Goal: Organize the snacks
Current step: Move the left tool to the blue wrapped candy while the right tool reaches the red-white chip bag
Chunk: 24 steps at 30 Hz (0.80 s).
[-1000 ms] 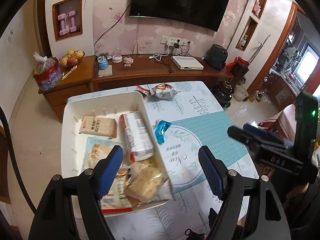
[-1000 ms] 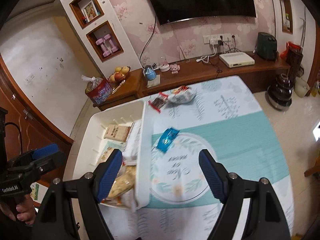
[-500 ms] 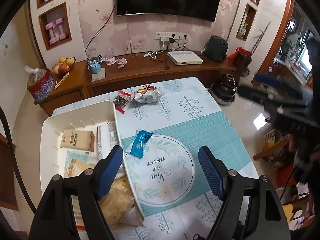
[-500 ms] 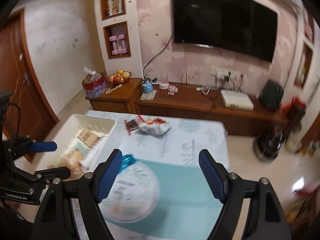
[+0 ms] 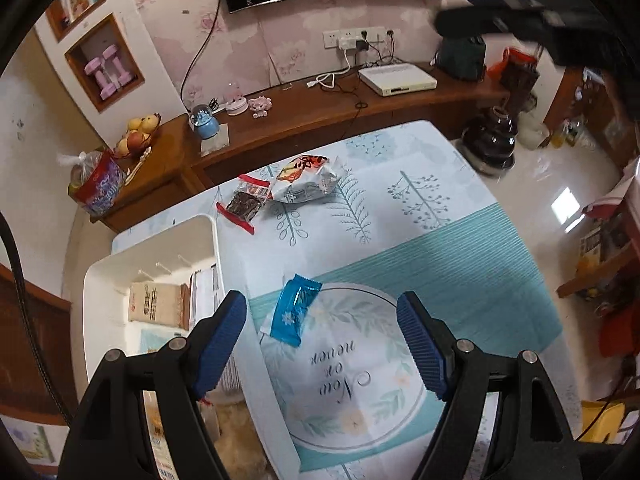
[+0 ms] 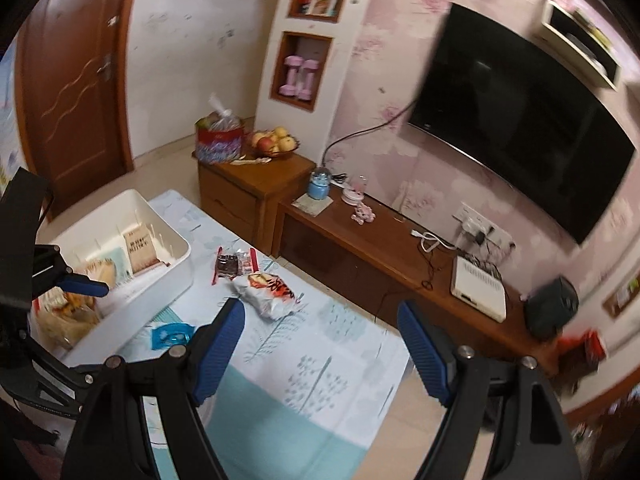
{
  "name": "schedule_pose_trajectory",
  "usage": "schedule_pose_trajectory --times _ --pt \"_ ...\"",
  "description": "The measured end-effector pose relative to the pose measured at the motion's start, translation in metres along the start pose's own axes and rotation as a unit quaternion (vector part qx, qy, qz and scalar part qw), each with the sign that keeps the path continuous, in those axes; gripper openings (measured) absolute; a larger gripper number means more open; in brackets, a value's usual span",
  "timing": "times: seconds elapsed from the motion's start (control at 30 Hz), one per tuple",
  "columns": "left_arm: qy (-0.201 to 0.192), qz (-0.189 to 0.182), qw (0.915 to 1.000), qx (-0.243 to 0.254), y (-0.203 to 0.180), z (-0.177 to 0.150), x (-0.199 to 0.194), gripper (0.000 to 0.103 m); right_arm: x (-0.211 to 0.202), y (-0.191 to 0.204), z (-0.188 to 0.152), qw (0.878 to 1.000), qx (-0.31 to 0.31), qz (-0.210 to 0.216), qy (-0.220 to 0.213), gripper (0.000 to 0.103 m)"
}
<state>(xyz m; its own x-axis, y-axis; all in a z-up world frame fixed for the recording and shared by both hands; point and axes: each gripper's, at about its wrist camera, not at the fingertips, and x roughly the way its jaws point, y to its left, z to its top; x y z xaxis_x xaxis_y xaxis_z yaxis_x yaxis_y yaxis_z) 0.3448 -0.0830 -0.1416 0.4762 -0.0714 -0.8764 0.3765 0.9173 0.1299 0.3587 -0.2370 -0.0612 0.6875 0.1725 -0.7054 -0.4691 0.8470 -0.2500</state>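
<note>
A white bin (image 5: 160,248) (image 6: 168,252) holding several snack packs stands at the table's left end. A blue wrapped snack (image 5: 294,314) (image 6: 170,334) lies on the cloth just right of the bin. Farther back lie a dark snack in a red-edged wrapper (image 5: 244,204) (image 6: 230,264) and a white and red bag (image 5: 308,184) (image 6: 268,288). My left gripper (image 5: 320,344) hovers open above the blue snack, nothing between its fingers. My right gripper (image 6: 320,344) is open and empty, raised above the table's far right part and rolled.
The table wears a teal and white cloth (image 5: 420,248) with a round print. Behind it runs a low wooden cabinet (image 5: 320,112) with a white box, cables and trinkets. A fruit bowl (image 6: 274,142) and a red bag sit at the cabinet's left. A dark pot (image 5: 494,136) stands on the floor.
My left gripper slid right from over the bin to over the blue snack and came lower. My right gripper swung right, rose and rolled, now facing the cabinet and TV.
</note>
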Motion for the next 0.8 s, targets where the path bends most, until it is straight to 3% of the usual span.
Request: schedule_pose_trajectory --times 0.13,0.3,0.47,0.6,0.8 --pt "0.019 0.008 0.9997 0.010 -0.008 0.007 0.026 0.076 0.030 -0.007 0.012 0.999 -0.029 0.035 0.004 0.079" --pt "0.053 0.031 0.9981 0.008 -0.014 0.011 0.060 0.065 0.084 -0.015 0.017 0.997 -0.016 0.073 0.022 0.079" --pt "0.101 0.060 0.9931 -0.009 -0.015 0.008 0.093 0.061 0.147 -0.007 0.007 0.994 -0.003 0.081 0.070 0.079" --pt "0.130 0.045 0.9901 -0.029 -0.014 0.007 0.115 0.061 0.183 -0.002 0.000 0.990 0.020 0.102 0.092 0.079" --pt "0.143 0.043 0.9877 -0.046 -0.004 0.010 0.136 0.061 0.217 0.012 -0.008 0.987 0.028 0.112 0.115 0.079"
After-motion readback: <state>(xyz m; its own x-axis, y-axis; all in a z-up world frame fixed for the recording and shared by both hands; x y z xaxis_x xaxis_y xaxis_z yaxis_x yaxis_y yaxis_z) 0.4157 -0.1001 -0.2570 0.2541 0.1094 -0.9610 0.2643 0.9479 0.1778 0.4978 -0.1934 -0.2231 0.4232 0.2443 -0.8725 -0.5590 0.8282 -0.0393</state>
